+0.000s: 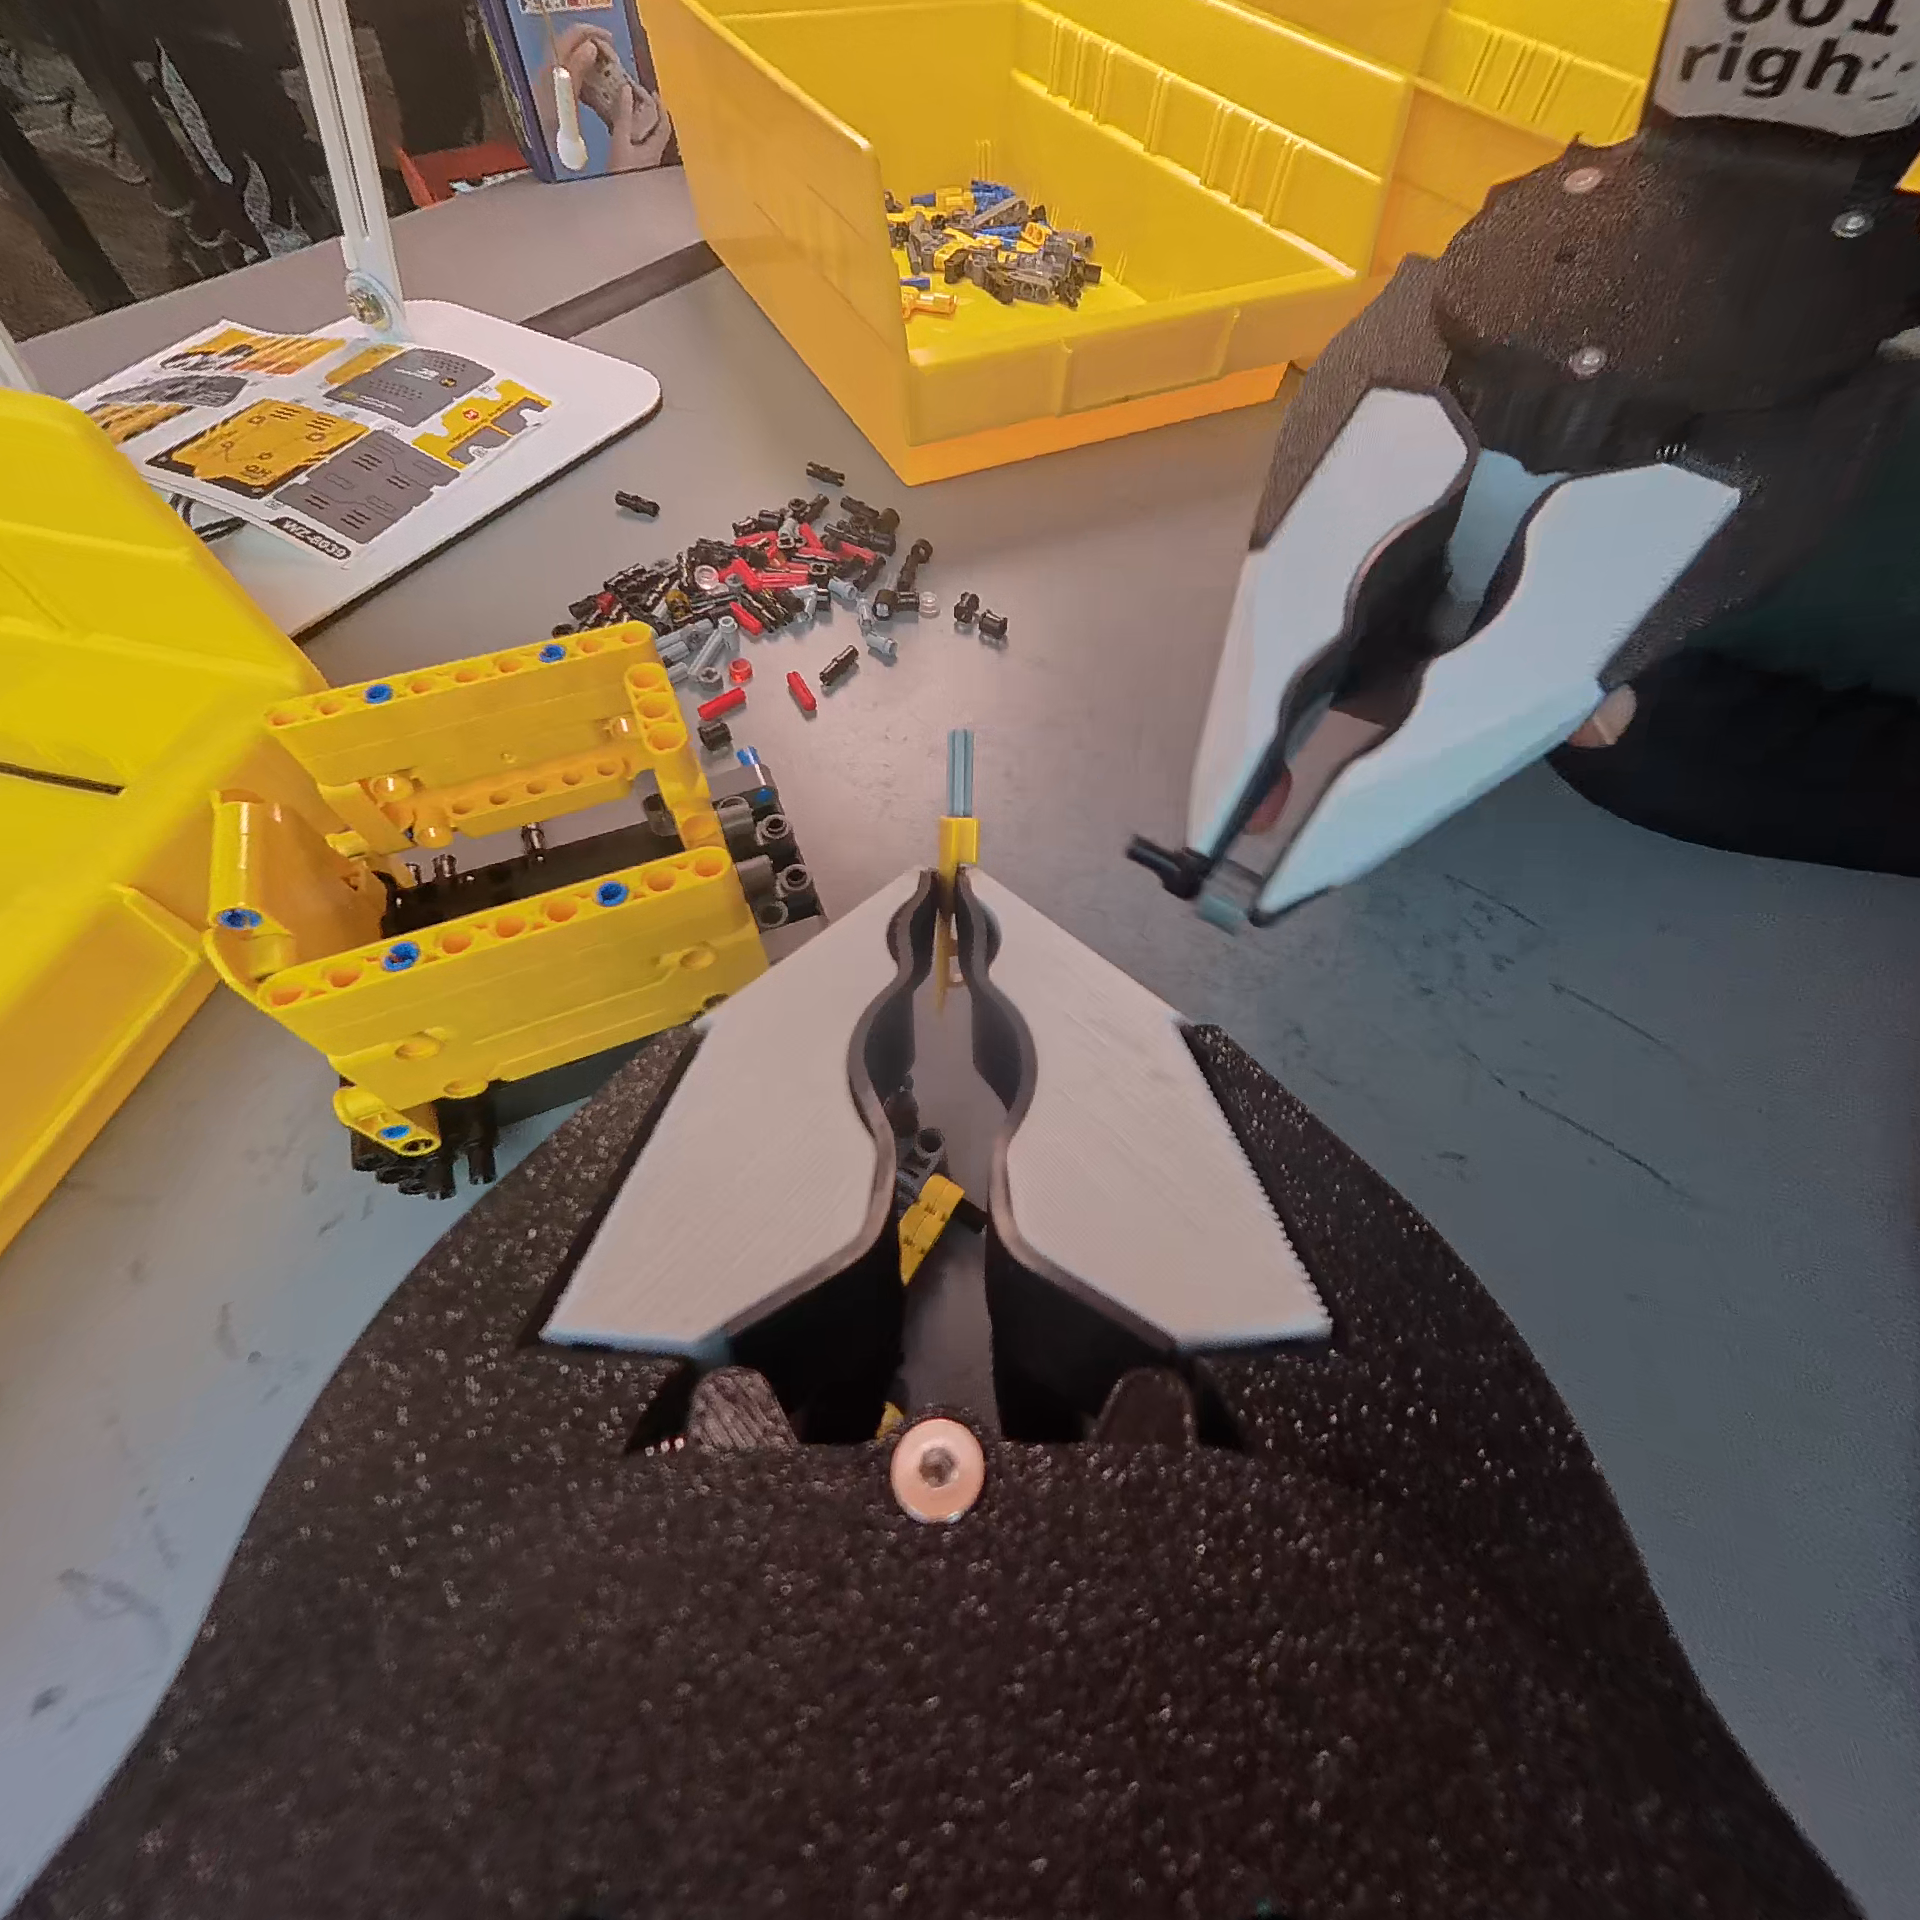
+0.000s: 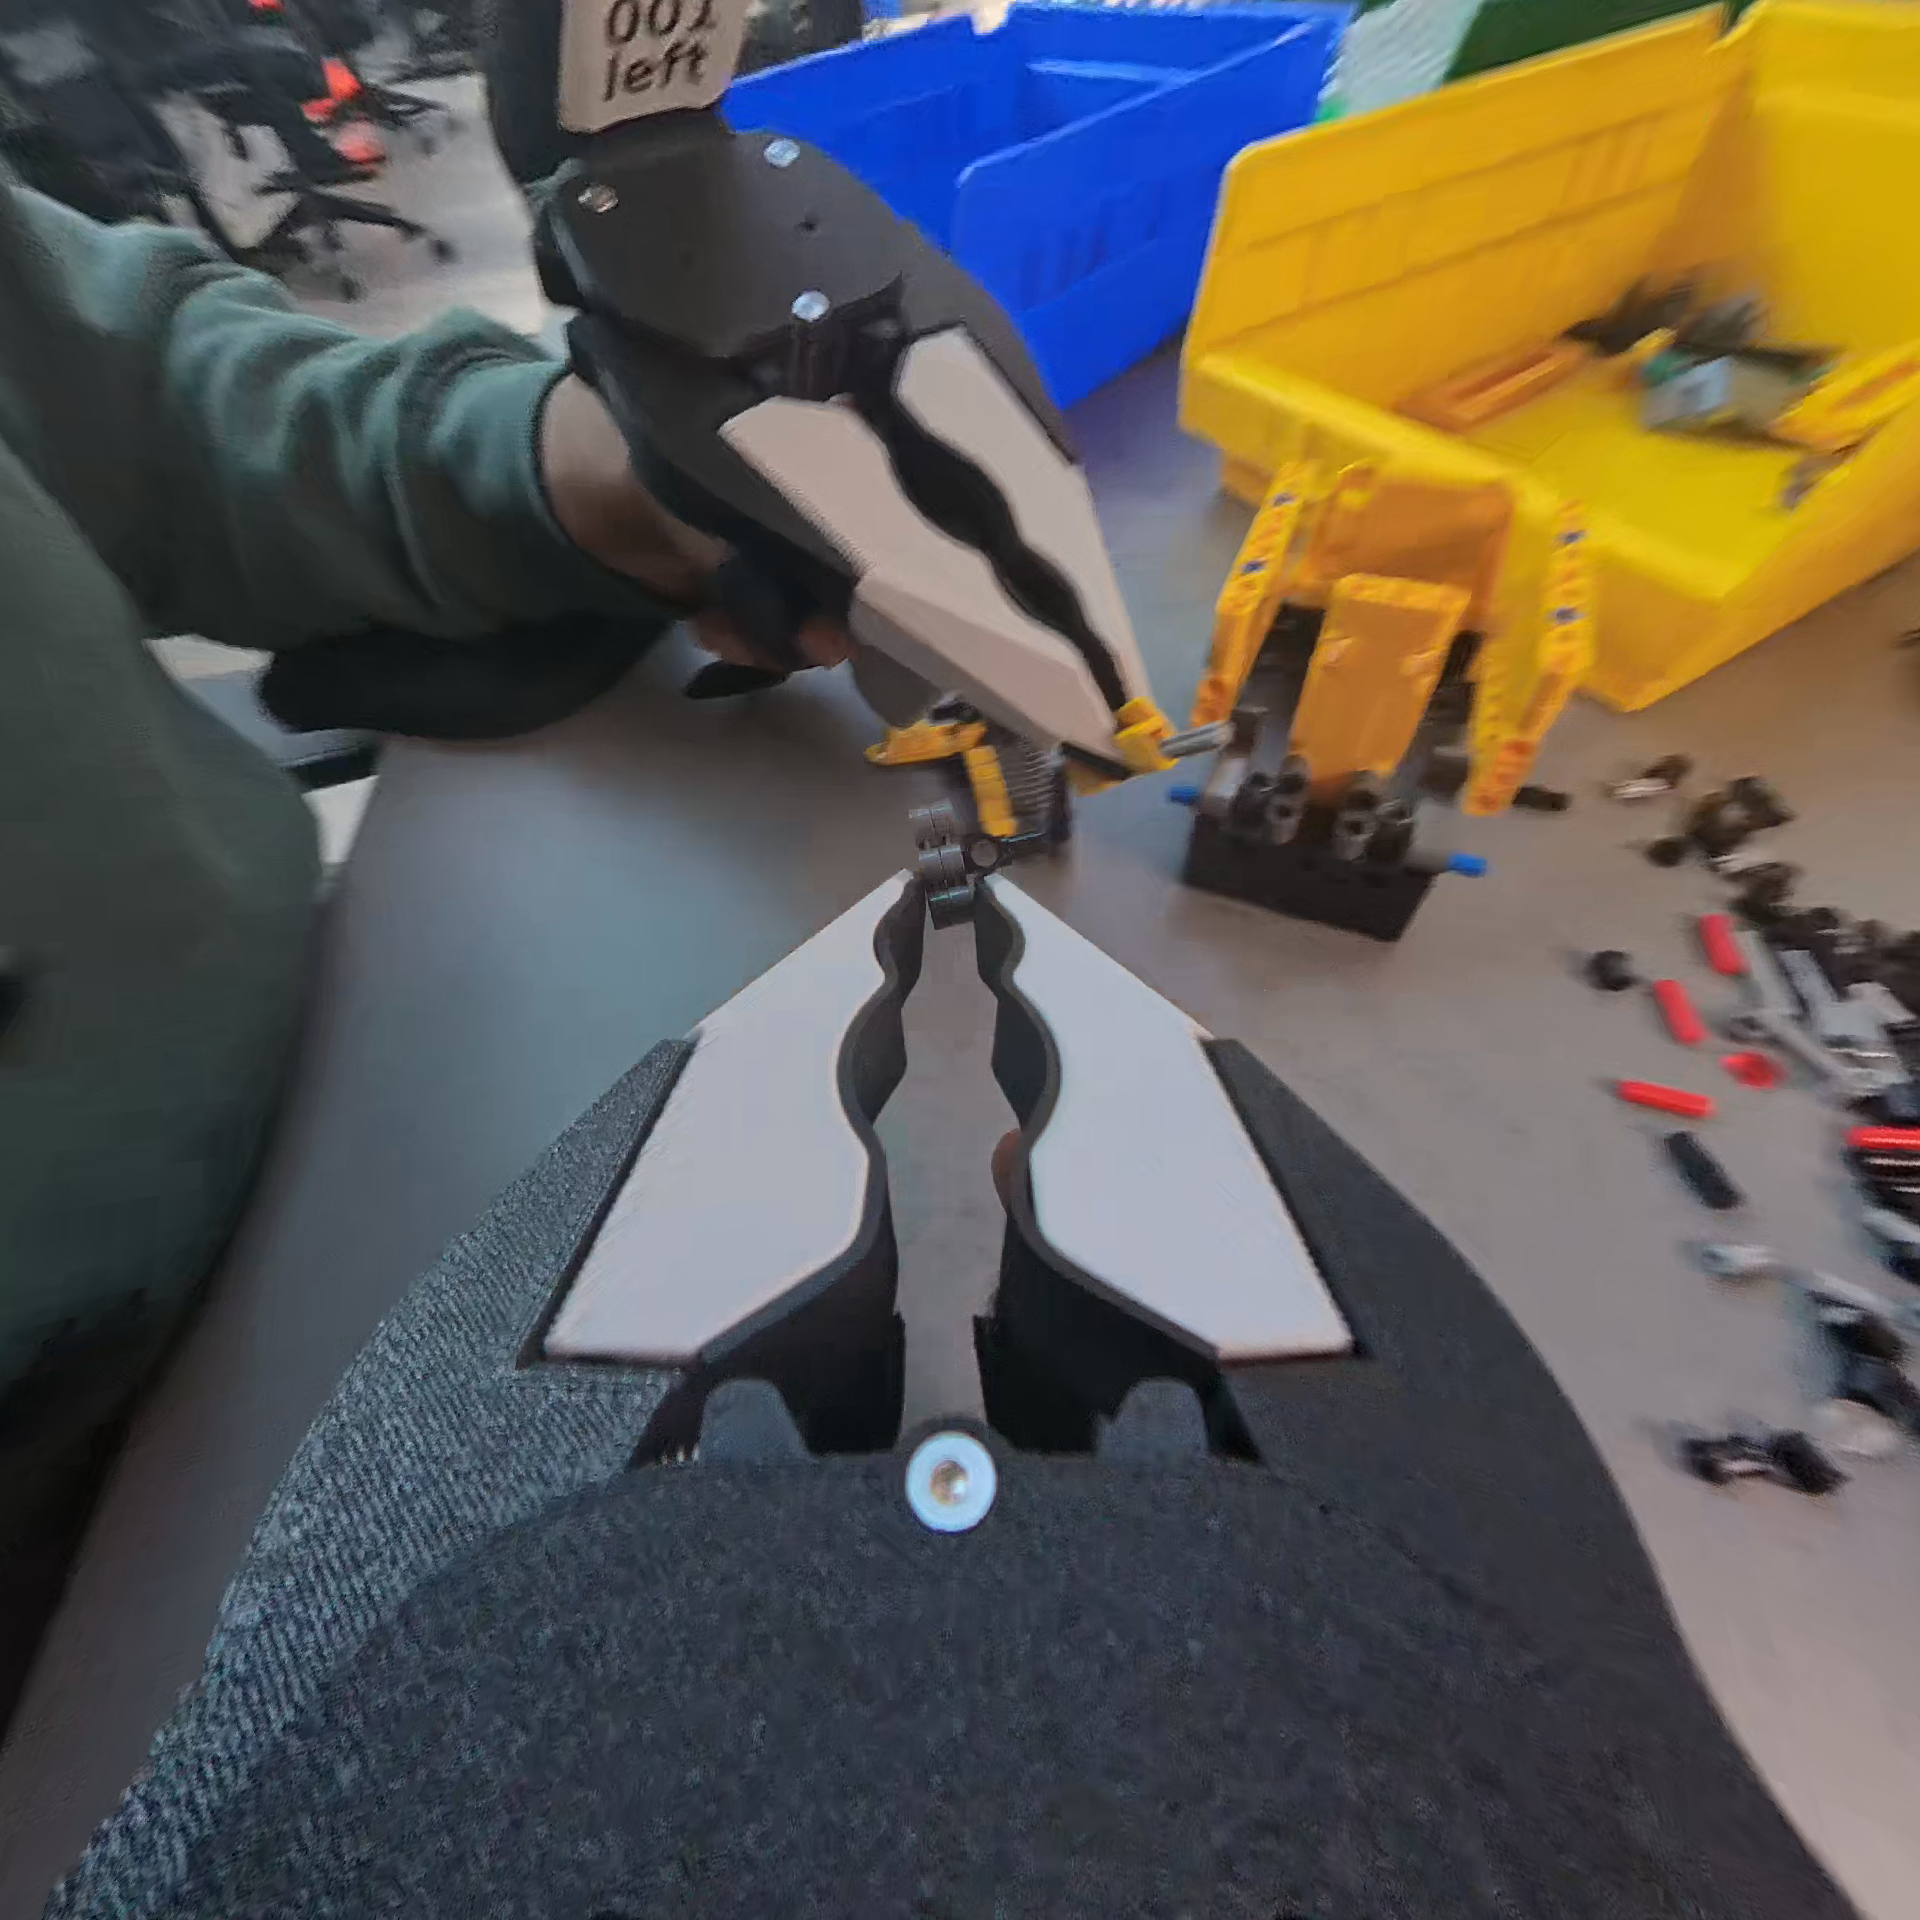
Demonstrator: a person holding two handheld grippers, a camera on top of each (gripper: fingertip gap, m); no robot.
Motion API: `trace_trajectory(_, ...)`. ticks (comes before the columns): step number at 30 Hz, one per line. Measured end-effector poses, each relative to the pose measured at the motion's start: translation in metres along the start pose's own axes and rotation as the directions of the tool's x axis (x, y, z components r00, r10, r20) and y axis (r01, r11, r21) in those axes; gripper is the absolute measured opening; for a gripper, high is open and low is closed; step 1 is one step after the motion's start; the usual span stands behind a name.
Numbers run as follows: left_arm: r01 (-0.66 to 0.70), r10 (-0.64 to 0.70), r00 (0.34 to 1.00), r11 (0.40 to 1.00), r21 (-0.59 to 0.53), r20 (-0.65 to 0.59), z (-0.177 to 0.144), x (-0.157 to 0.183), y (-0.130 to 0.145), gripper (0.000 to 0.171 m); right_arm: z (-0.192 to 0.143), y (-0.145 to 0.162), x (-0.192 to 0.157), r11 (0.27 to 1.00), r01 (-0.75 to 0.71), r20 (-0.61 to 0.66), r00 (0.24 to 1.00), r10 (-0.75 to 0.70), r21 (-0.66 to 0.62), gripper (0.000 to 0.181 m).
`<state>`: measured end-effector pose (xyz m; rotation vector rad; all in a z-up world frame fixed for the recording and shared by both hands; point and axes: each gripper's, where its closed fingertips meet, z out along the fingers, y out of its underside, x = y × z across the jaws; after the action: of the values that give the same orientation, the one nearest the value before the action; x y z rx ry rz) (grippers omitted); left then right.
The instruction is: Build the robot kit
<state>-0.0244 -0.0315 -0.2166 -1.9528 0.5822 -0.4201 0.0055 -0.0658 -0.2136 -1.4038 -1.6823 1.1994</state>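
Left wrist view: left tool (image 1: 948, 883) closed on small yellow piece (image 1: 956, 837) with grey axle; yellow brick model (image 1: 499, 873) on desk (image 1: 1455, 1039) beside it, loose pins (image 1: 790, 592) beyond.

Right wrist view: right tool (image 2: 948, 891) clamped on dark grey connector (image 2: 945, 868); left tool tip near model.

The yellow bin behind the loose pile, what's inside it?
The yellow bin holds a heap of small blue, grey and yellow building pieces in its front compartment. Its near wall hides the floor in front of them.
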Motion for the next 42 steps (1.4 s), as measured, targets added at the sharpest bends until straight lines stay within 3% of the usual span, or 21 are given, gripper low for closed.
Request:
trace_trajectory(2, 0.002, -0.002, 1.000, 1.000, 0.001, -0.010, -0.001, 0.001, -0.001, 0.002, -0.002, 0.023, -0.023, 0.992, 0.007, 0.152, 0.988, 0.013, -0.129, 0.008)
trace_trajectory(5, -0.011, 0.011, 0.999, 1.000, 0.005, -0.039, -0.001, 0.007, -0.002, 0.002, -0.008, 0.062, -0.039, 0.920, 0.234, 0.256, 0.954, -0.155, -0.315, 0.008)
trace_trajectory(7, -0.031, 0.031, 0.998, 1.000, -0.002, -0.045, 0.001, 0.010, 0.000, 0.002, -0.008, 0.062, -0.044, 0.909, 0.248, 0.288, 0.945, -0.152, -0.335, 0.008)
trace_trajectory(9, -0.048, 0.047, 0.998, 0.999, -0.011, -0.052, 0.003, 0.013, 0.001, 0.002, -0.011, 0.065, -0.041, 0.884, 0.279, 0.289, 0.941, -0.175, -0.374, 0.010)
trace_trajectory(13, -0.072, 0.071, 0.996, 0.997, -0.020, -0.055, 0.004, 0.016, 0.003, 0.002, -0.020, 0.064, -0.019, 0.848, 0.275, 0.167, 0.960, -0.222, -0.453, 0.019)
trace_trajectory(16, -0.068, 0.066, 0.996, 0.997, -0.023, -0.061, 0.004, 0.016, 0.004, 0.002, -0.033, 0.064, -0.021, 0.826, 0.253, 0.118, 0.967, -0.224, -0.504, 0.013)
trace_trajectory(20, -0.070, 0.068, 0.995, 0.997, -0.025, -0.066, 0.004, 0.018, 0.004, 0.002, -0.032, 0.068, -0.060, 0.827, 0.247, 0.223, 0.963, -0.152, -0.504, 0.011)
trace_trajectory(23, -0.078, 0.076, 0.995, 0.997, -0.025, -0.065, 0.003, 0.018, 0.004, 0.002, -0.025, 0.076, -0.052, 0.808, 0.227, 0.200, 0.970, -0.138, -0.543, 0.017)
trace_trajectory(28, -0.082, 0.080, 0.996, 0.996, -0.024, -0.050, 0.001, 0.015, 0.003, 0.002, -0.009, 0.060, -0.007, 0.851, 0.152, 0.035, 0.987, -0.156, -0.502, 0.033)
trace_trajectory(36, -0.076, 0.073, 0.996, 0.996, -0.046, -0.060, 0.001, 0.017, 0.006, 0.002, -0.003, 0.068, -0.018, 0.860, 0.140, 0.031, 0.989, -0.143, -0.491, 0.034)
trace_trajectory(42, -0.082, 0.078, 0.995, 0.995, -0.061, -0.065, 0.003, 0.018, 0.010, 0.002, -0.001, 0.064, -0.019, 0.864, 0.133, 0.116, 0.989, -0.087, -0.485, 0.034)
